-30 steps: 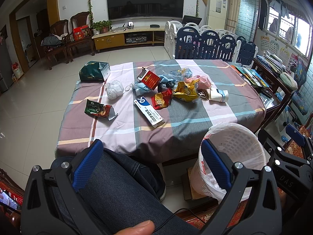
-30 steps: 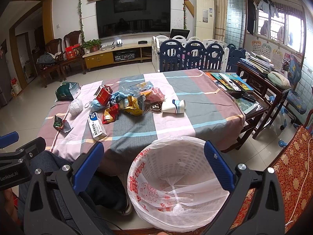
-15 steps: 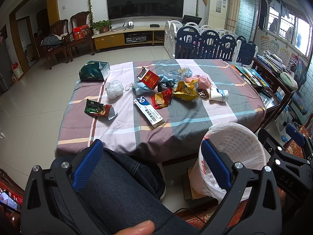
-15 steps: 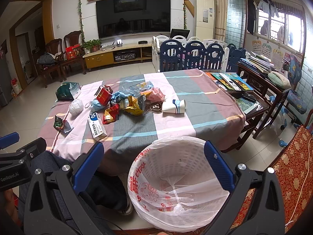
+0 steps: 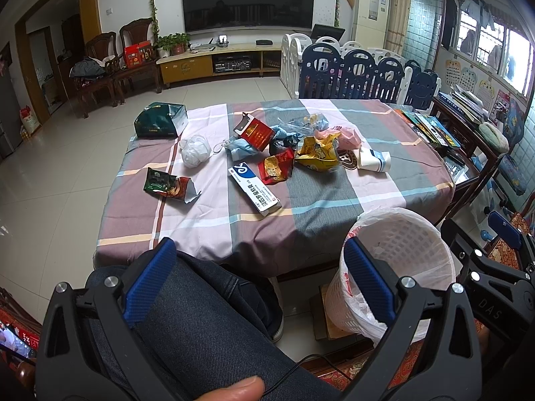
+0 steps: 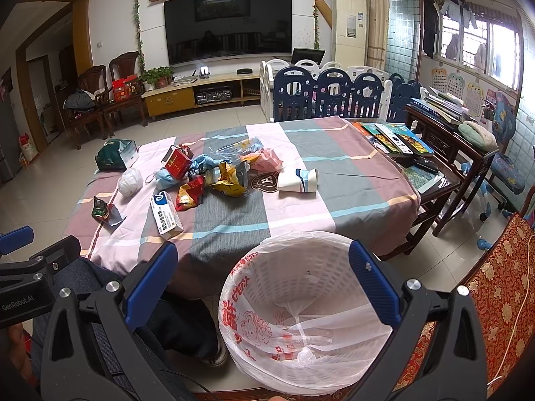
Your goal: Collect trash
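On left tool (image 6: 20,295): "GenRobot.AI"

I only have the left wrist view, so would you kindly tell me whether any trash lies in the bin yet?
Observer: The right wrist view looks down into the bin; only its liner shows inside, no trash.
Operator: Thank you. Is the right gripper holding anything?
Observer: No, the right gripper is open and empty, and its fingers frame the bin's rim in that view.
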Tool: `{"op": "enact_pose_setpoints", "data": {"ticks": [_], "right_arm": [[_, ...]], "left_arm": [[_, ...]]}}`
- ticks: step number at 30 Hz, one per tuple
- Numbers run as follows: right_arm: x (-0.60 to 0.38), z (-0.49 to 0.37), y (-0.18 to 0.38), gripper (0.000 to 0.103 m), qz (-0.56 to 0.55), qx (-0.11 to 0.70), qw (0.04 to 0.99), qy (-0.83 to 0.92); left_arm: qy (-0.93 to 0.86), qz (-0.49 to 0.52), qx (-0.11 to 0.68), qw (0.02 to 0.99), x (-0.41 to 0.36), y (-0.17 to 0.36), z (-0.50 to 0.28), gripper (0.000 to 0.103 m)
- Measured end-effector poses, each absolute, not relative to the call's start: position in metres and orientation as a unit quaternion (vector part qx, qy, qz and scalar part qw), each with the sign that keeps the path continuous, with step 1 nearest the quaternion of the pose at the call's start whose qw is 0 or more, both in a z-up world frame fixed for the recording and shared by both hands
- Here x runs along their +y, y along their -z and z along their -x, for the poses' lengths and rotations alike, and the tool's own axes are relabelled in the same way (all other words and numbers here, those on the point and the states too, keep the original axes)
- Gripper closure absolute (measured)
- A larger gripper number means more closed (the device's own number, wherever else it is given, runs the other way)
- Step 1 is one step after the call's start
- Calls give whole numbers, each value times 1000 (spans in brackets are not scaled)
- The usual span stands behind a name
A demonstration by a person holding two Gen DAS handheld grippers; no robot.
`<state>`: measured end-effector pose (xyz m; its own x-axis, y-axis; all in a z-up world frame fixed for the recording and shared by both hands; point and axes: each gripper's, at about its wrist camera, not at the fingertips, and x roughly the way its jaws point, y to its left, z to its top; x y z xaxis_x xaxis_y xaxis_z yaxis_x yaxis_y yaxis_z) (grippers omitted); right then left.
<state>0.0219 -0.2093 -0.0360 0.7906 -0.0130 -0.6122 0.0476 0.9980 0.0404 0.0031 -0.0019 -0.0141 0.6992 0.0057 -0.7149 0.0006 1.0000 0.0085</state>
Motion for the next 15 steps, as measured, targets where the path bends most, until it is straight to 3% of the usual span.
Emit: {"op": "enact_pose_setpoints", "data": {"ticks": [15], "right_arm": [[-208, -22, 37, 3, -27, 325, 945, 15]], "left_arm": [[0, -3, 394, 919, -1, 25, -1, 3]]}}
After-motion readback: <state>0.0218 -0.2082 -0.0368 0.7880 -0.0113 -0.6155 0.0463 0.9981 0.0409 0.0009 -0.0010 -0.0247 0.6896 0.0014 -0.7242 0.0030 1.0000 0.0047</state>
